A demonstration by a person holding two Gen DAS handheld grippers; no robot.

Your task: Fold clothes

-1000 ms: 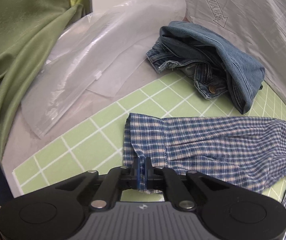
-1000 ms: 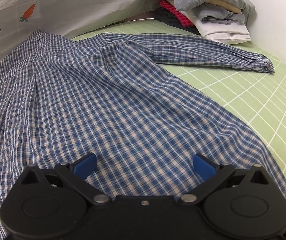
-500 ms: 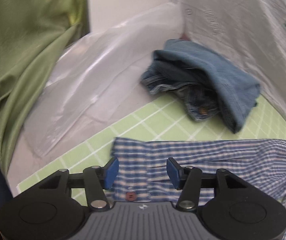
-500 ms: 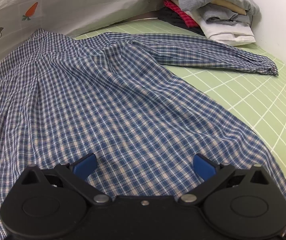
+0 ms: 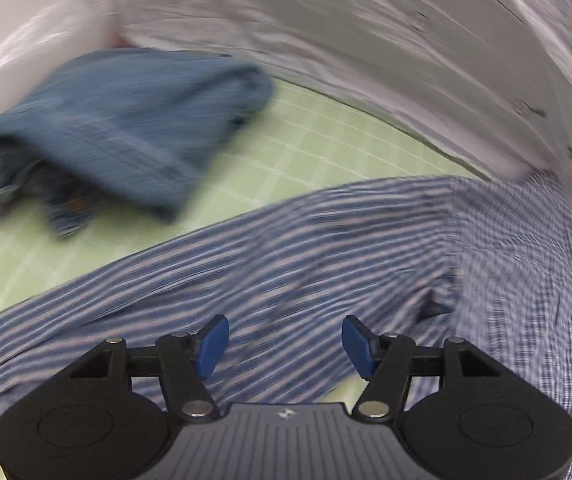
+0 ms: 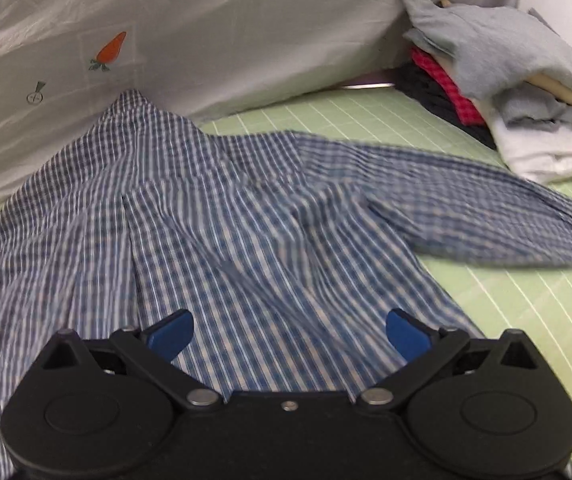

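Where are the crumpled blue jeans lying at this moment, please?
In the left wrist view, the jeans sit at upper left on the green grid mat, just beyond the plaid shirt's sleeve, near the white sheet.

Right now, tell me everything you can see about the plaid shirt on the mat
The plaid shirt is thin woven fabric in blue and white checks, spread wrinkled and unfolded on the green grid mat. One long sleeve stretches toward the clothes pile. Its far edge meets the white sheet. Both open grippers hover over it, gripping nothing.
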